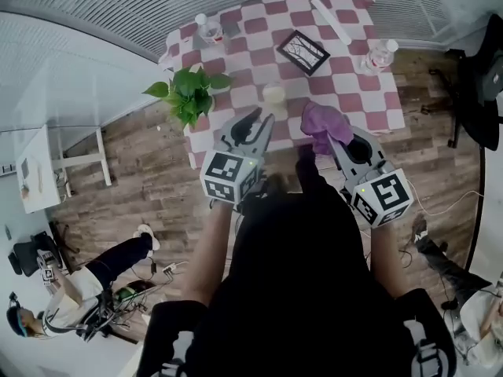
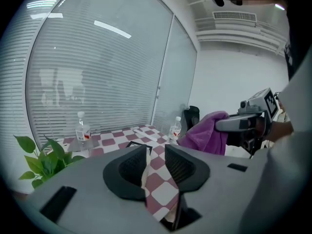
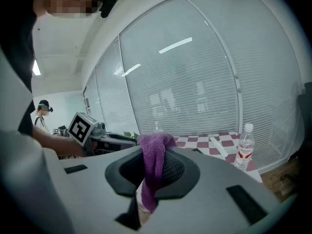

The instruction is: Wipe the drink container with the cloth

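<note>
The right tongs (image 1: 334, 141) are clenched on a purple cloth (image 1: 324, 124). The cloth bunches over their tips and hides them from above, and in the right gripper view it hangs down between the pads (image 3: 155, 160). The left tongs (image 1: 262, 121) stand a little apart with nothing pinched. Through their gap the left gripper view shows the checked tabletop (image 2: 157, 167) and a pale sliver against the left pad, too little of it to name.

One small pale cup (image 1: 273, 94) stands on the tabletop (image 1: 369, 100) just beyond the left tongs' tips, left of the cloth. It is washed out and I cannot tell what is in it.

There are two clear bottles, one at the far left corner (image 1: 211, 28) and one at the right edge (image 1: 380, 53). One dark-framed picture (image 1: 302, 52) lies between them, and one long white strip (image 1: 330, 18) lies at the far side, its nature unclear. One leafy plant (image 1: 189, 93) sits at the near left corner.

One person (image 1: 55, 305) sits on the floor at the lower left, and someone's legs (image 1: 440, 261) are cut off at the right.
</note>
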A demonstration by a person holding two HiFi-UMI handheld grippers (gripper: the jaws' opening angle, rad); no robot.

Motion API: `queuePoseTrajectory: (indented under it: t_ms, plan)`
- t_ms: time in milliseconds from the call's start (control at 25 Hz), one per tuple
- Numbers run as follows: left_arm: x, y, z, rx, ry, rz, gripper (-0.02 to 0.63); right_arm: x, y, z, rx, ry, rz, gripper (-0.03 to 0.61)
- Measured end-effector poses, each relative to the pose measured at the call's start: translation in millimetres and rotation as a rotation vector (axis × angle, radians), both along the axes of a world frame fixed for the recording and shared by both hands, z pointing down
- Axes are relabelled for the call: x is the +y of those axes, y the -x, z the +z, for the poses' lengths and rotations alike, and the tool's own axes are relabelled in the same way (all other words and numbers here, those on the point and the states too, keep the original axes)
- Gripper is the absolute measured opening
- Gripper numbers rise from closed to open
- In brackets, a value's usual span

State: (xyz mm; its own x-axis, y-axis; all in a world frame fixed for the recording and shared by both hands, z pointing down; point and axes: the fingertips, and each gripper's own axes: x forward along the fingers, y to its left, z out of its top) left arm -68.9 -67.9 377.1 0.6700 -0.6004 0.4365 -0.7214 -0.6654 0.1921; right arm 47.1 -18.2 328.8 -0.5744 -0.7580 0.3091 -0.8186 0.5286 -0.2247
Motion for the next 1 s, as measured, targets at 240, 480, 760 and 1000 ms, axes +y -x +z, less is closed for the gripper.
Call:
queuePoseTrajectory:
  t_ms: [240, 480, 760, 1000]
  plan:
    - [-28.2, -12.4, 39.5, -0.093, 0.040, -0.055, 0.207, -28.2, -14.7, 20.6, -0.007, 0.037, -0.076, 0.052]
    - [-43.1, -13.7, 75.7, -0.121, 0.107, -0.159, 0.288, -47.5, -22.2, 31.4, -0.025, 0.072, -0.152, 0.052]
    - [-53.4, -20.0, 96.6, -0.109, 0.137, -0.244, 0.290, -57.8, -27.8, 39.1, -0.016, 0.093, -0.228, 0.052]
    - [-61.1, -19.4, 101.2, -0.137, 0.148, -0.309, 0.288, -62.5, -28.2, 39.7, -0.032, 0.110, -0.273, 0.052]
